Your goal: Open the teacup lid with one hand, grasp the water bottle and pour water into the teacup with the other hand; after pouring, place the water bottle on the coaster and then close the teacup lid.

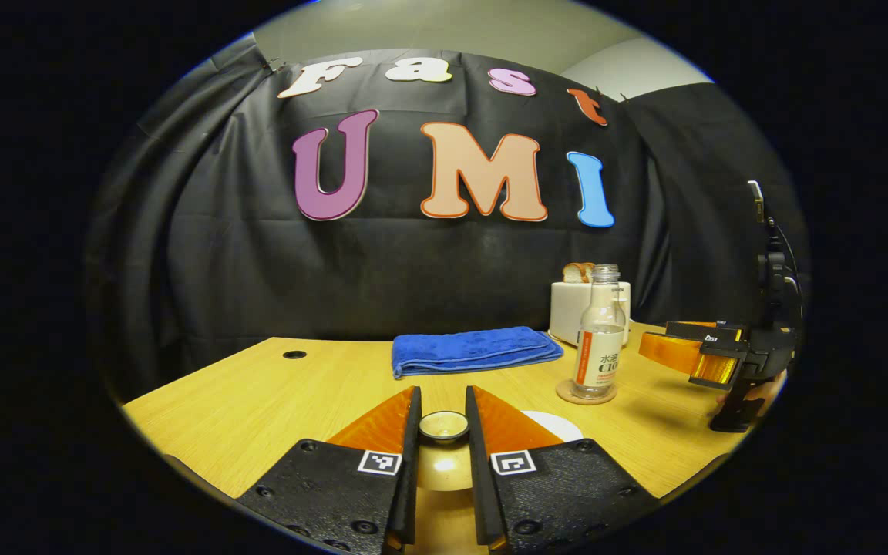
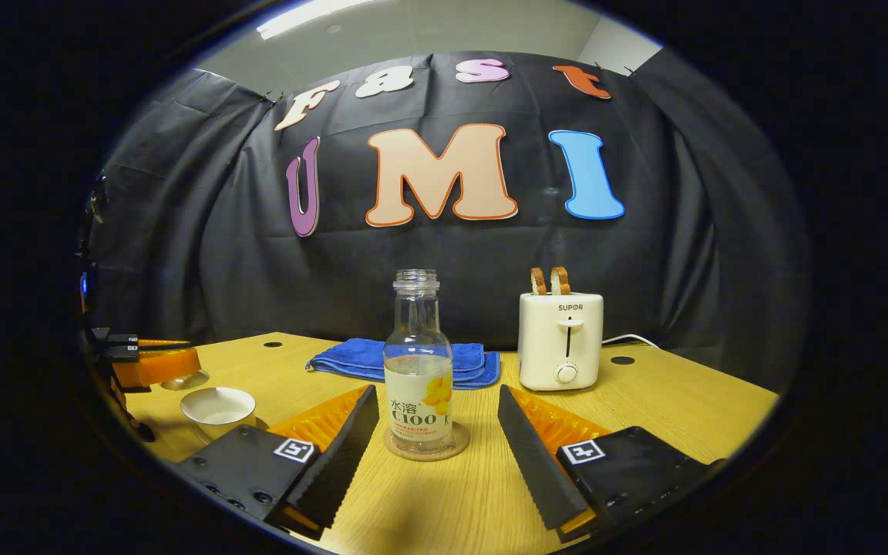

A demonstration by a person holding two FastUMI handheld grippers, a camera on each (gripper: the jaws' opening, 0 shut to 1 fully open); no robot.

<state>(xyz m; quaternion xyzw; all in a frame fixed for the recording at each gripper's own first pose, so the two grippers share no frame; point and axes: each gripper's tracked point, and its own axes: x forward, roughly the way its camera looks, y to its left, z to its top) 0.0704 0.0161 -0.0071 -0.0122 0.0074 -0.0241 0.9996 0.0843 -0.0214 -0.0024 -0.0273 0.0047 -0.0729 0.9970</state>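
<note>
One bottle (image 2: 418, 362) stands upright at the lower centre of the right gripper view: clear plastic, cylindrical with a narrow threaded neck, uncapped, a paper label round its lower half. It rests on one round cork-coloured coaster (image 2: 425, 451). The right gripper (image 2: 438, 432) has its jaws wide apart, one ribbed black finger on either side of the bottle, neither touching it. One white cup (image 2: 220, 408), shallow and smooth, sits uncovered at the lower left of that view. In the left gripper view the left gripper (image 1: 443, 432) has its jaws narrowed onto the knob of one lid (image 1: 444, 451), a rounded beige dome at the bottom centre; both fingers press on the knob. One blue towel (image 1: 475, 349), folded flat with a soft pile, lies mid-frame on the wood-grain table (image 1: 259, 401). One cream toaster (image 2: 561, 339), box-shaped with rounded corners, holds two bread slices (image 2: 549, 280) right of centre.
</note>
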